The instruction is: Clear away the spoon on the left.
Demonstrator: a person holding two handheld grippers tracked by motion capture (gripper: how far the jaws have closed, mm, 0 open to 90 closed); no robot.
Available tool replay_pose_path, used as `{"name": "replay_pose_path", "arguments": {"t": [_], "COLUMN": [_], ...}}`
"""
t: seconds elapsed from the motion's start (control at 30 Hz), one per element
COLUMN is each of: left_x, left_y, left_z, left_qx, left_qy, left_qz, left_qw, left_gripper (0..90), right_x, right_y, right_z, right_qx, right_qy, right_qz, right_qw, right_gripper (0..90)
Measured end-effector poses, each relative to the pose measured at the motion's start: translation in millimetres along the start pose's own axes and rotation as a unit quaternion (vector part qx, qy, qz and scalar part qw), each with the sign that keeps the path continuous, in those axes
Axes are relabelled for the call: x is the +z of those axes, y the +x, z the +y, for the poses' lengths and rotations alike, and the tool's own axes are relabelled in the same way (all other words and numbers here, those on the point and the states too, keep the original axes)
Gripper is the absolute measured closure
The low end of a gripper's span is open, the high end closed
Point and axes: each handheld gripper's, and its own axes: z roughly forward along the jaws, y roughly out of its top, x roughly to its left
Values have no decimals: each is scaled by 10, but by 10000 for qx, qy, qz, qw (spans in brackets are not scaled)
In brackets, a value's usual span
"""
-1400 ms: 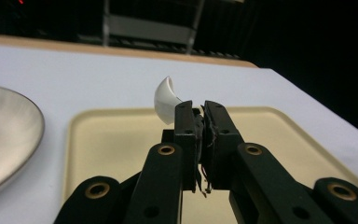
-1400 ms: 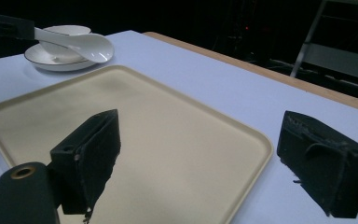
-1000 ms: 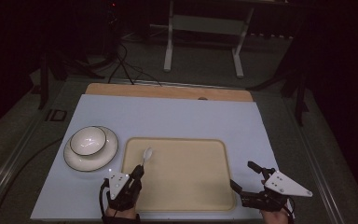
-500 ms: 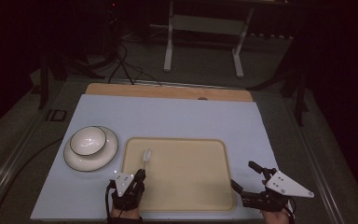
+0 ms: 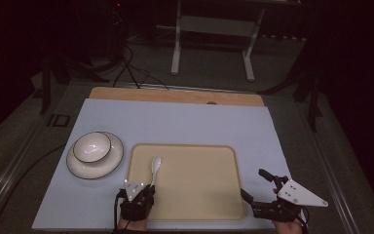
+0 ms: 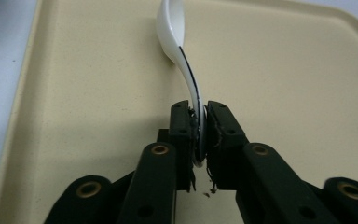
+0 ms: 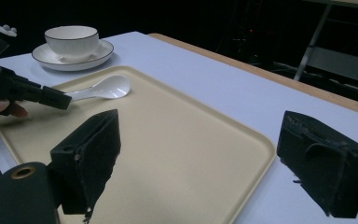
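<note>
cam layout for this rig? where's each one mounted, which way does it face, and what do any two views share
High view: above the person's side of the table, facing forward and down at the tray; both hands show, with left claw and right claw.
Left gripper view: rides the left claw, looking along its jaws closed on the spoon handle.
Right gripper view: rides the right claw, jaws wide apart, facing across the tray to the bowl.
Shared: all three show spoon and tray.

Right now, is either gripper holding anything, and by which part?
Left gripper has the spoon by its handle end, jaws just easing open. Right gripper holds nothing.
</note>
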Motion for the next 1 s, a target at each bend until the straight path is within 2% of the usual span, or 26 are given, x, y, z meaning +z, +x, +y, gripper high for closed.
{"name": "replay_pose_path", "arguments": {"t": [0.2,0.4,0.47,0.5,0.77,0.87,0.97,1.0], "left_x": [52,56,57,57,39,20,-2,-11], "left_y": [10,17,17,11,-2,-21,-52,-63], "left_z": [-18,-20,-16,-15,8,27,47,55], "left_qx": [-11,11,3,2,157,258,350,382], "left_qy": [169,167,166,167,230,277,287,265], "left_qz": [14,76,72,70,151,121,46,51], "left_qw": [9999,9998,9998,9998,9995,9992,9990,9989], "left_gripper": [769,759,741,700,649,597,588,553], "right_x": [-6,-5,-10,-10,-11,-5,-3,-5], "right_y": [-2,-1,5,5,3,1,1,2], "right_z": [-1,-2,1,0,-1,-3,-4,-4], "right_qx": [11,8,-20,-14,-17,-8,-6,-7], "right_qy": [1,16,6,9,7,20,21,20], "right_qz": [23,50,61,69,76,82,80,74], "right_qw": [10000,10000,10000,10000,10000,10000,10000,10000], "right_gripper": [134,134,134,134,134,134,134,134]}}
